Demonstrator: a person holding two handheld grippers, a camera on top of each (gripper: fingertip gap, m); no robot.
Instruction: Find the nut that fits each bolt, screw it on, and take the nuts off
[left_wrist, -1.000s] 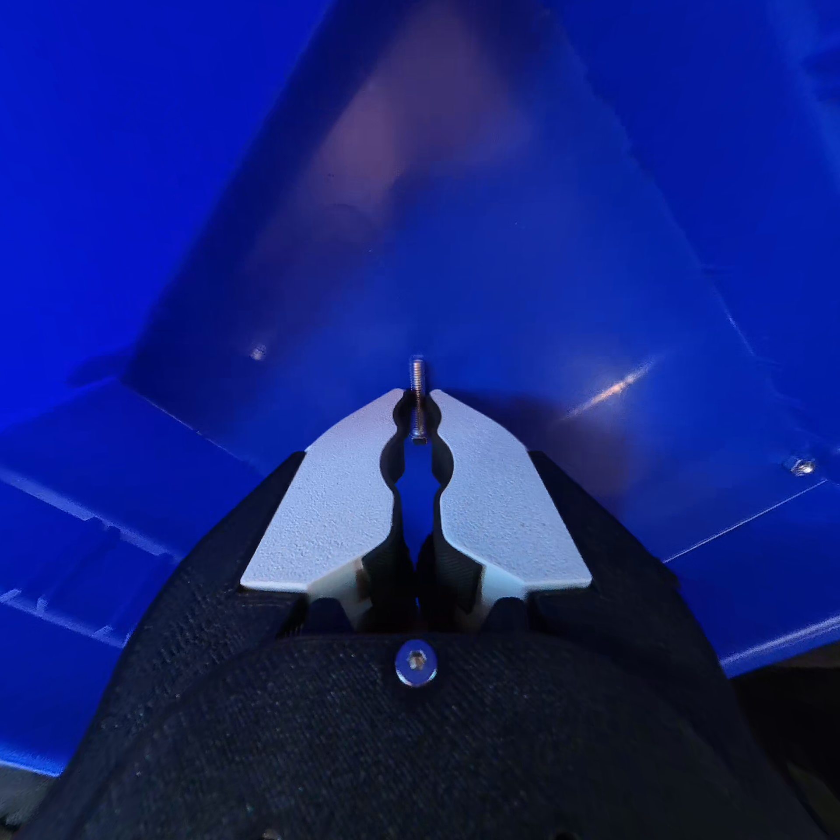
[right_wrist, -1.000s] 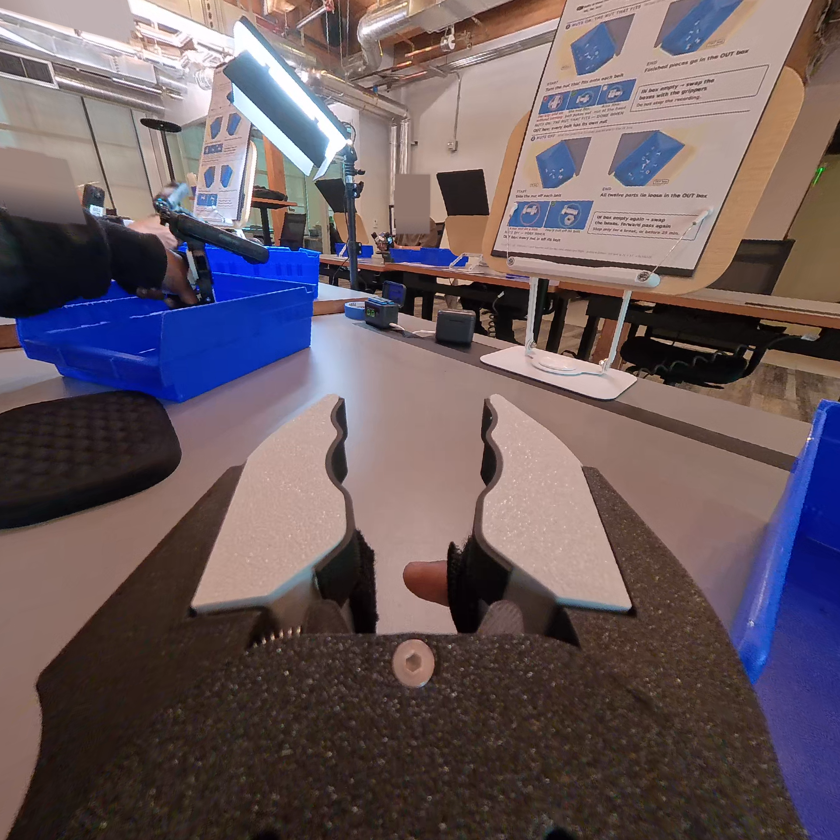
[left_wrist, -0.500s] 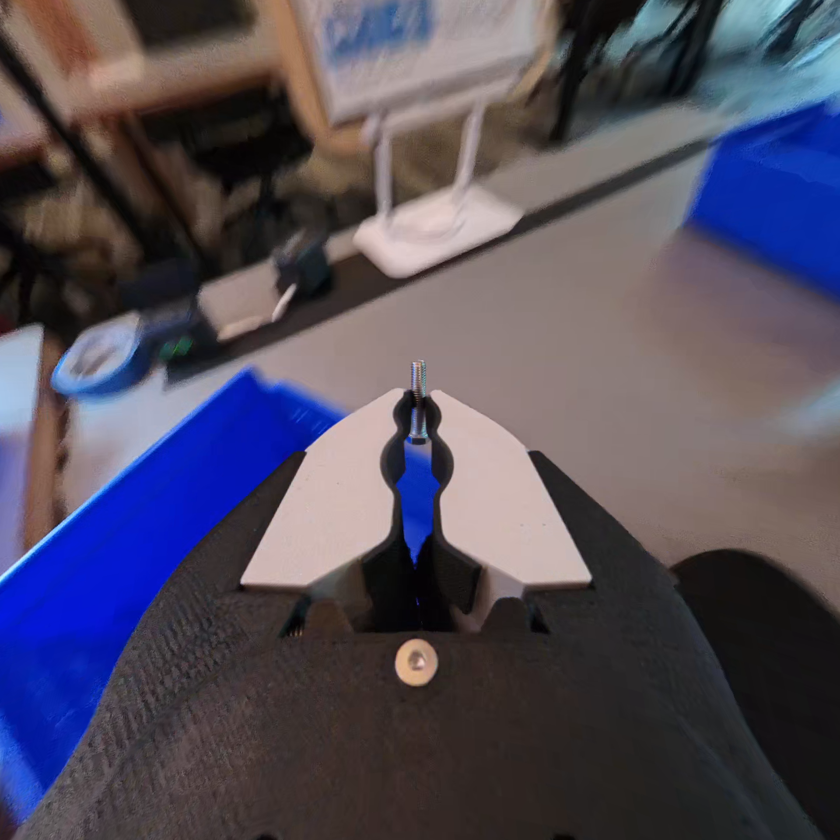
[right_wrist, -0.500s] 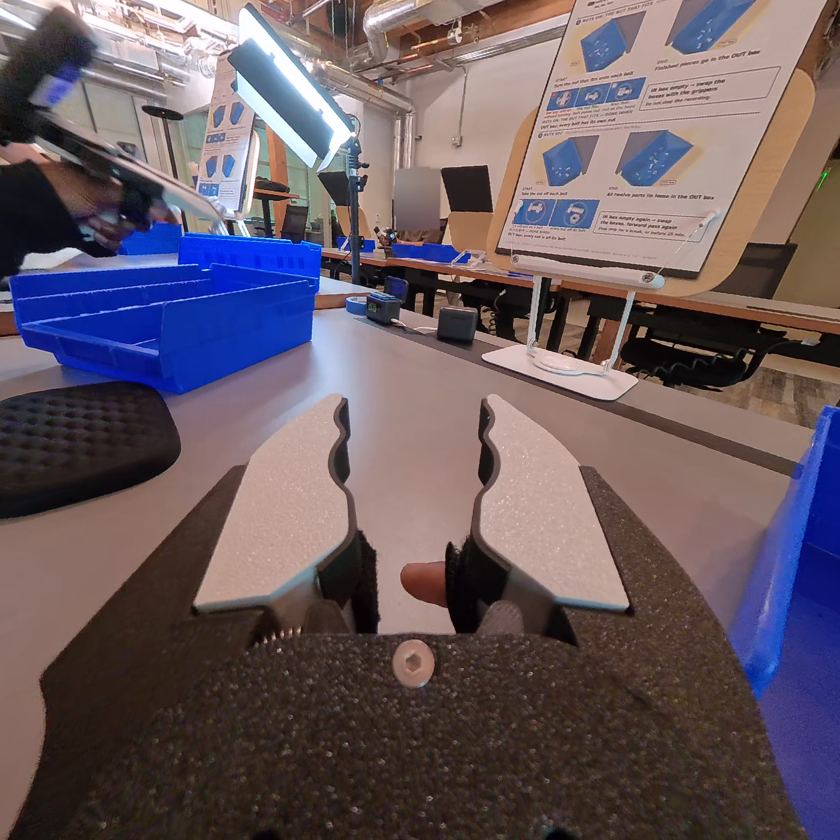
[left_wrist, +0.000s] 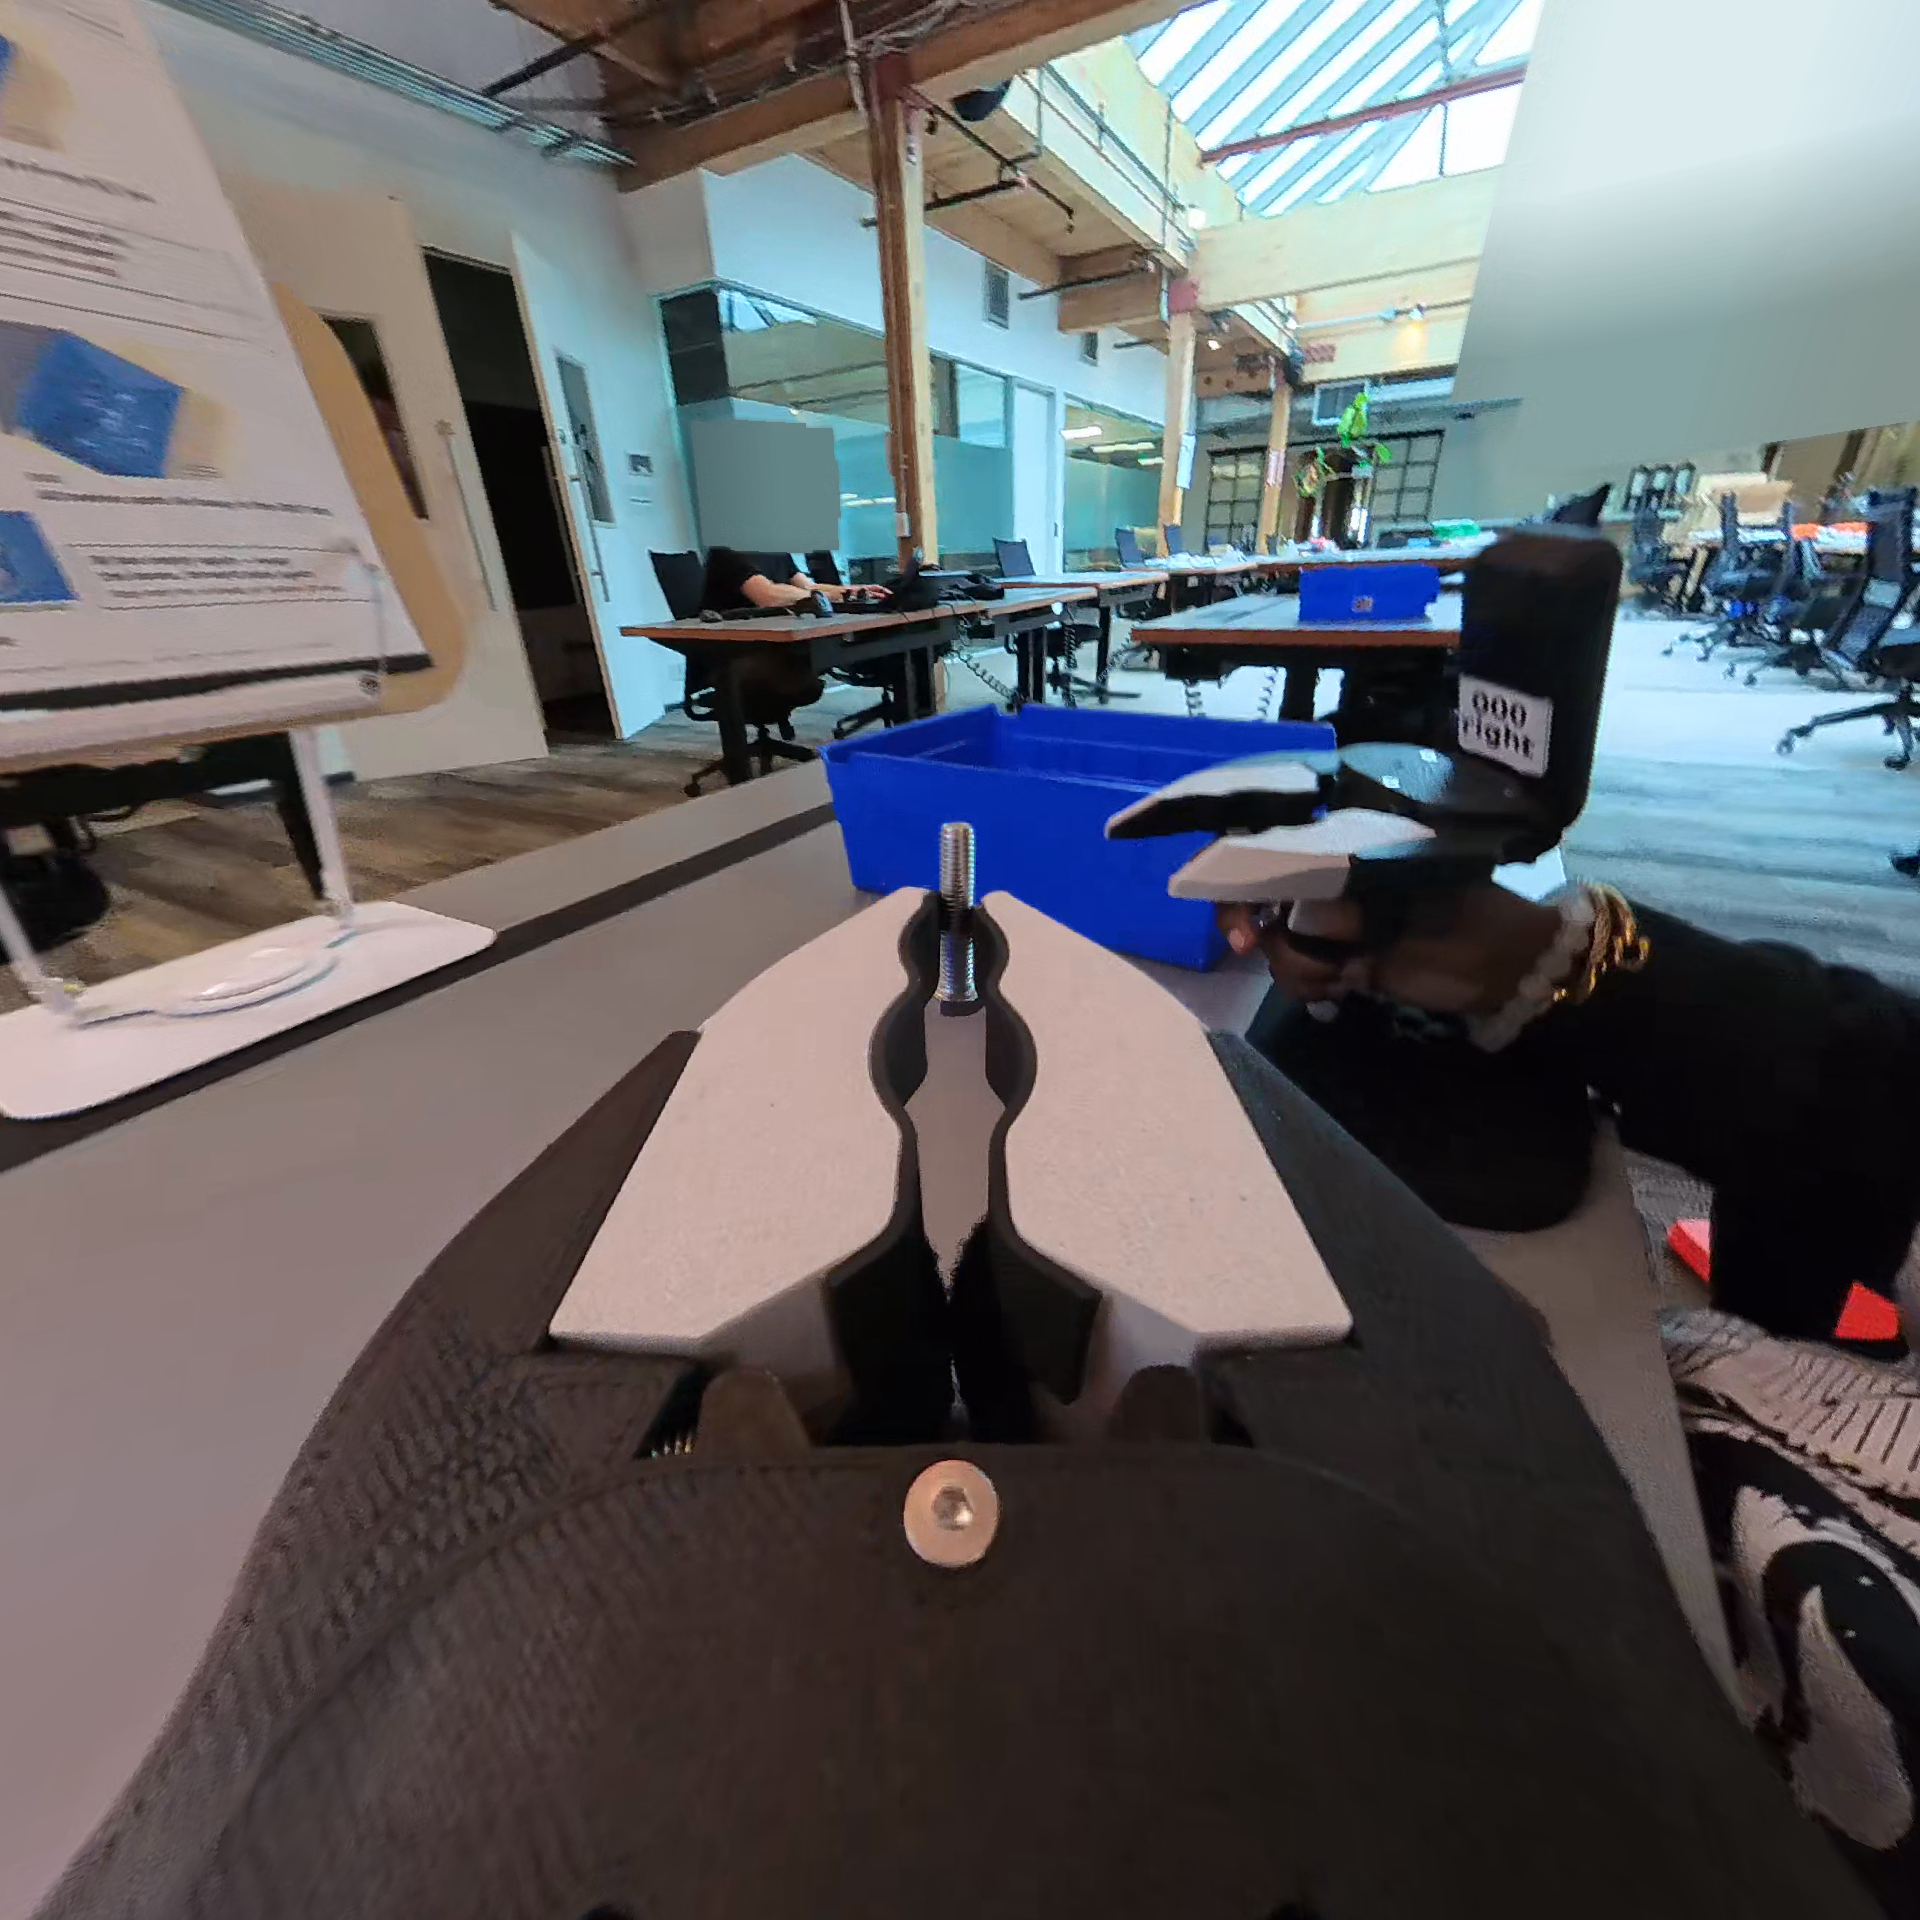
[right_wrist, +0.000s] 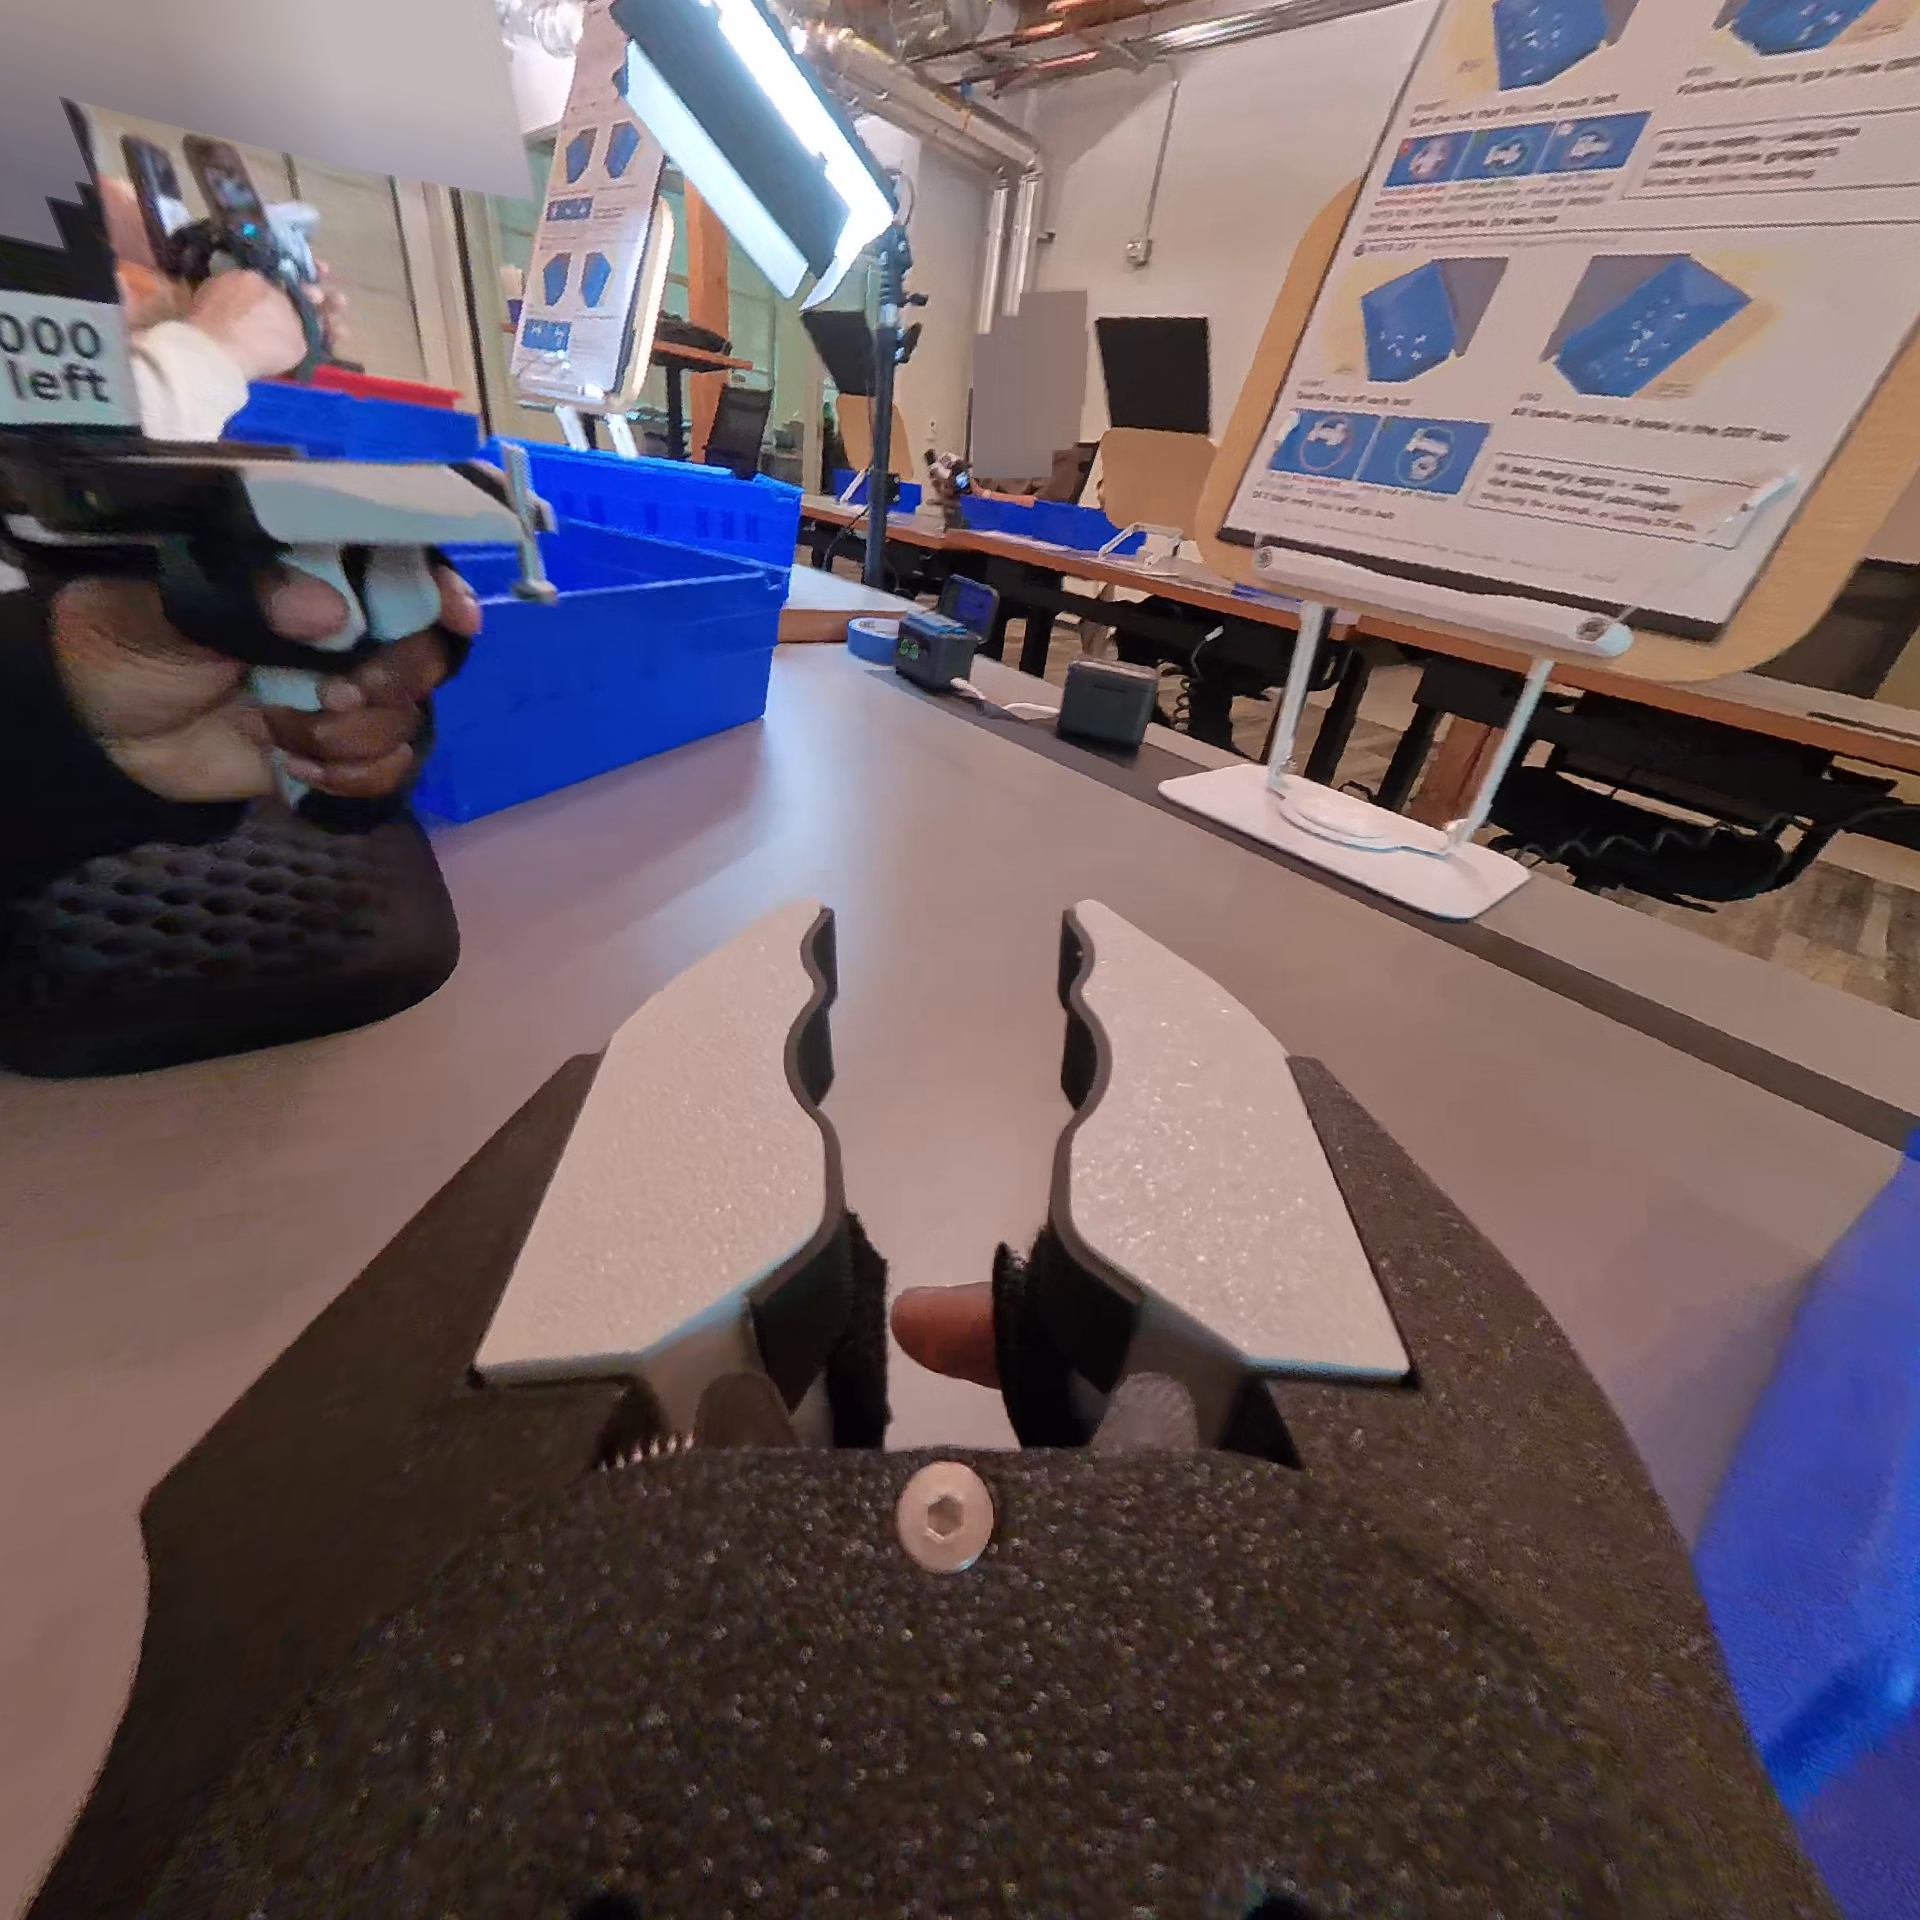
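Between the left gripper (left_wrist: 957, 914)'s 2 clenched fingers (left_wrist: 790, 1091) the silver bolt (left_wrist: 956, 914) stands above the counter (left_wrist: 312, 1195), its long axis in line with them, threaded end forward, no nut on; rightward, the right gripper (right_wrist: 945, 997) gapes empty; fetching a matching nut seems next.

We see a white sticker (left_wrist: 1503, 730) with dark print on the black body of the right gripper (left_wrist: 1143, 857). A second sticker (right_wrist: 57, 364) of the same kind sits on the left gripper (right_wrist: 525, 520). A big sheet (right_wrist: 1590, 312) on a white stand (right_wrist: 1351, 842) has many lines of small print beside blue pictures (most are too blurry for us). A far sheet (right_wrist: 597, 239) has print too small to read.
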